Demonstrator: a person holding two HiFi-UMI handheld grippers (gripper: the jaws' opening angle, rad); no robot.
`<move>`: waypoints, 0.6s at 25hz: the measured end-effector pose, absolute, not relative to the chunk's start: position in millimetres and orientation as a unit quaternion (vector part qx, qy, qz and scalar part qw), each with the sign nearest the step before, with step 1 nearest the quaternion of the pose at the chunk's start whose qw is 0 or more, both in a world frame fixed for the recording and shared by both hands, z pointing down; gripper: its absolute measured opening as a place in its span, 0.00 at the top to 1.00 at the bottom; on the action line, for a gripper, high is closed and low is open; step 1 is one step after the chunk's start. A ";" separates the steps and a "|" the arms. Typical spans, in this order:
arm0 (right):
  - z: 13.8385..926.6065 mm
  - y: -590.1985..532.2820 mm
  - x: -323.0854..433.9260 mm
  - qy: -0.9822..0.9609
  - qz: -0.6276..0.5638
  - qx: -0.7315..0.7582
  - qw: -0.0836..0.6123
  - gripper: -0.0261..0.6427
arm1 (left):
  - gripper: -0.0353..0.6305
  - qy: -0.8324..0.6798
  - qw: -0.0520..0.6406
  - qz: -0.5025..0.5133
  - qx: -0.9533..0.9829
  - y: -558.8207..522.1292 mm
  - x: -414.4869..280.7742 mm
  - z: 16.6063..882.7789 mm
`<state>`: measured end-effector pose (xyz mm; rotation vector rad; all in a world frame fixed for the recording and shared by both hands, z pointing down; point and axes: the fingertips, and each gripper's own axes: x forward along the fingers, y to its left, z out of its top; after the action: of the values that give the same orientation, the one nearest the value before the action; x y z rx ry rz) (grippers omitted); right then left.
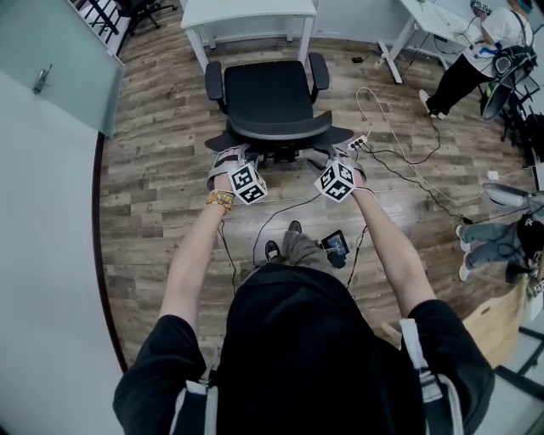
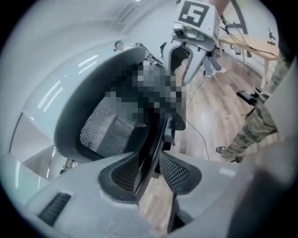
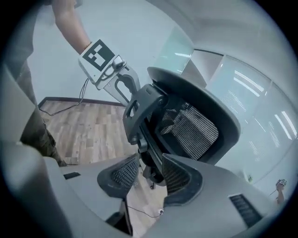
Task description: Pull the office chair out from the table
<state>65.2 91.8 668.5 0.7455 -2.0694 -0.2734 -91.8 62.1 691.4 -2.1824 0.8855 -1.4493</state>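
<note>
The black chair (image 1: pixel 268 93) stands on the wood floor (image 1: pixel 153 170). It is out from under the white table (image 1: pixel 246 13), and its seat faces the near edge of the table. Its back is turned to the person.

The left gripper (image 2: pixel 149 169) is wide open. The thin dark bar on the back of the chair shows in the gap between its jaws, but the pads do not press on it. The right gripper (image 3: pixel 146 169) is wide open too. The black back support of the chair shows between its jaws, and nothing is held there. In the head view both grippers are just behind the back of the chair, one on each side.

Each gripper has a cube with black and white squares on it, the left cube (image 1: pixel 247 183) and the right cube (image 1: pixel 335 181).

A white power strip (image 1: pixel 358 143) lies on the floor by the right side of the chair, with cords (image 1: pixel 387 119) running from it. Another person (image 1: pixel 476 51) stands at the far right by a second table.
</note>
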 end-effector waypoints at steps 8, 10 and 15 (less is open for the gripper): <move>621.0 111.0 52.9 -0.854 -0.121 0.361 0.354 0.75 | 0.74 0.391 0.163 -0.387 -0.819 86.1 -70.4 629.9; 604.7 115.1 48.7 -0.858 -0.124 0.377 0.326 0.75 | 0.74 0.413 0.156 -0.346 -0.828 91.7 -65.6 610.1; 559.0 126.1 32.5 -0.870 -0.134 0.405 0.246 0.77 | 0.74 0.463 0.133 -0.245 -0.841 105.4 -64.4 561.8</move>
<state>32.5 126.1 559.0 1.1041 -2.3744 -0.3647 -64.4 105.4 561.8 -2.4400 1.3439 -0.7109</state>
